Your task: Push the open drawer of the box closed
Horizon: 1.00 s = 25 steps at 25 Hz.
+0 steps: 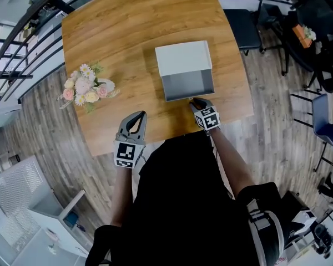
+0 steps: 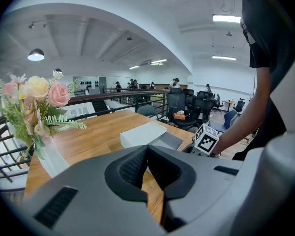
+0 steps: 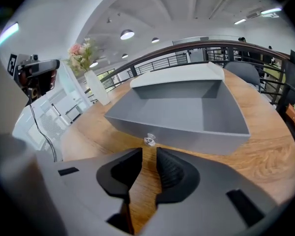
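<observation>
- A bouquet of pink and cream flowers (image 1: 87, 88) stands in a clear vase at the left edge of the wooden bench (image 1: 127, 32), left of centre in the head view.
- The left tongs (image 2: 147, 149) hover over the near edge of the bench, lower left of centre. Their tips are pressed together with nothing between them, and they are well apart from the box.
- The white box (image 1: 183, 57) sits on the bench in the upper middle of the frame. Its grey drawer (image 1: 190, 83) is pulled out toward the person and shows an empty inside.
- The right tongs (image 3: 149, 154) point at the drawer front, just right of centre in the head view. Their tips stand a narrow gap apart and hold nothing. The small clear knob (image 3: 149, 140) sits just beyond that gap; contact cannot be told.
- Dark office chairs (image 1: 241, 15) stand on the wood floor at the upper right.
</observation>
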Each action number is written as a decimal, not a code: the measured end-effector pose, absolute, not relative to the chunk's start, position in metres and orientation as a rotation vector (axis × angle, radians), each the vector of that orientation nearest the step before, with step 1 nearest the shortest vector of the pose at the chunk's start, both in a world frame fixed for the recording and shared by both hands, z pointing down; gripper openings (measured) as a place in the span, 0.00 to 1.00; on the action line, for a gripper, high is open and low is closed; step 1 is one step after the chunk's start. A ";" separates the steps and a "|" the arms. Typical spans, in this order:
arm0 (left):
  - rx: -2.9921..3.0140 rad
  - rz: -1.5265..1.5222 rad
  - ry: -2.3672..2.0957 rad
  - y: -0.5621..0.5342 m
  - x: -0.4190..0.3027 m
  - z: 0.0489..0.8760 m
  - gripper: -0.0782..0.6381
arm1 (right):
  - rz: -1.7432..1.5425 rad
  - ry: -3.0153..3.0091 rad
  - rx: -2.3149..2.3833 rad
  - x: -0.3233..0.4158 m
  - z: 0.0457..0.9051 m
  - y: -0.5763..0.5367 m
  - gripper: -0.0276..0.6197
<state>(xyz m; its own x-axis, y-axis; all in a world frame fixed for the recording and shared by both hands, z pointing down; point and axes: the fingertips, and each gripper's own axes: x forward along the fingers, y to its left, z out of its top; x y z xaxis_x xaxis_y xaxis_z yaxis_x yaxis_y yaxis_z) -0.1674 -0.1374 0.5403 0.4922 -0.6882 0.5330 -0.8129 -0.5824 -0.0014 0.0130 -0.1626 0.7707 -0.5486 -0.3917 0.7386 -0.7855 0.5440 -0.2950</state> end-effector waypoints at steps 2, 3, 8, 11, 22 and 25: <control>2.485 0.719 -1.274 -0.136 -0.166 0.542 0.14 | 0.848 -2.175 0.941 0.011 0.771 -0.164 0.21; 2.484 0.720 -1.272 -0.136 -0.165 0.543 0.14 | 0.853 -2.179 0.940 0.010 0.771 -0.166 0.21; 2.471 0.715 -1.271 -0.134 -0.166 0.547 0.14 | 0.863 -2.183 0.941 0.004 0.770 -0.173 0.18; 2.469 0.710 -1.273 -0.134 -0.168 0.548 0.14 | 0.858 -2.177 0.943 0.004 0.771 -0.175 0.17; 2.477 0.695 -1.260 -0.134 -0.164 0.548 0.14 | 0.861 -2.197 0.971 0.003 0.761 -0.175 0.17; 2.484 0.691 -1.257 -0.134 -0.163 0.548 0.14 | 0.859 -2.204 0.973 0.002 0.759 -0.177 0.17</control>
